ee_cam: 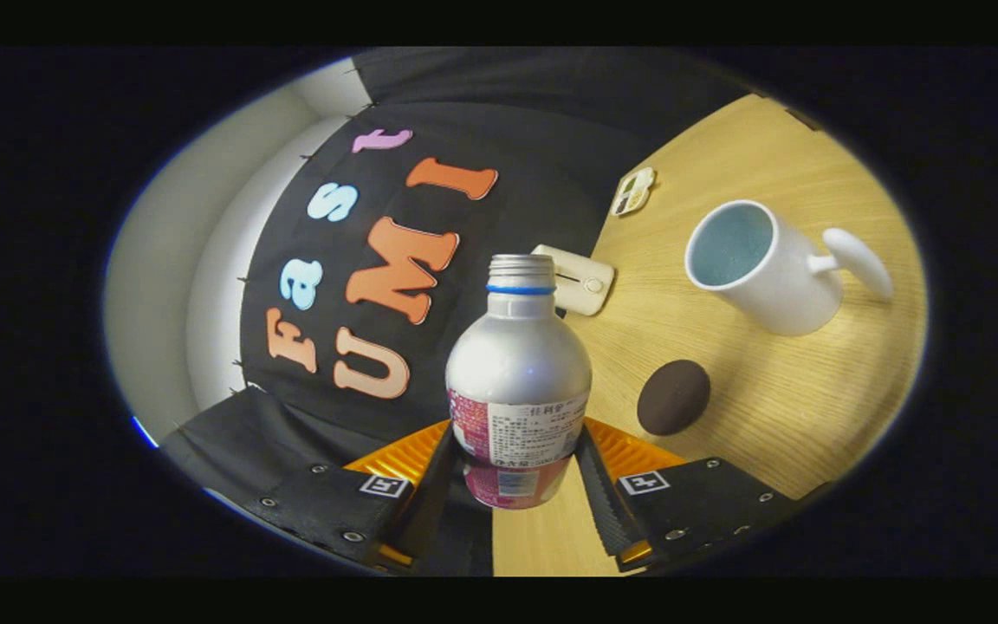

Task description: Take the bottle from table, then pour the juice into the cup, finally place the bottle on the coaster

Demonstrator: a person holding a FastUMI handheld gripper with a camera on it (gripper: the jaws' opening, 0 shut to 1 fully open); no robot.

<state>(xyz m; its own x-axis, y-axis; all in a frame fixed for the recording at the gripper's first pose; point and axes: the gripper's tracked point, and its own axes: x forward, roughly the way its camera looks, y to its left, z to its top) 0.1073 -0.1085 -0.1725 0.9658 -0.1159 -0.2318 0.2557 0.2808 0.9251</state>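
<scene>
A tilted fisheye scene looks forward along a gripper (516,472) whose two fingers press against the lower sides of a bottle (518,381), one finger on each side, so the gripper is clenched on the bottle. The bottle is the landmark here. It is silver metal with rounded shoulders, a narrow threaded neck with no cap, a thin blue ring below the threads, and a paper label with pink and white areas around its lower half. It stands upright along the fingers.

To the left of the bottle and behind it hangs the black cloth wall (308,416) of the booth, with a pale wall panel (161,286) further left.

Just behind the bottle's neck, slightly to its right, a small cream box (581,286) lies on the wooden desk (776,416). Further back and to the right, near the desk's far edge, sits a small flat item with dark and light squares (634,191); what it is cannot be told.

To the right of the bottle, near its shoulder level, a round dark brown coaster (673,397) lies flat on the desk, apart from the bottle. Beyond the coaster, further right, stands a white cup (763,269) with a pale blue inside and its handle pointing away from the bottle.
</scene>
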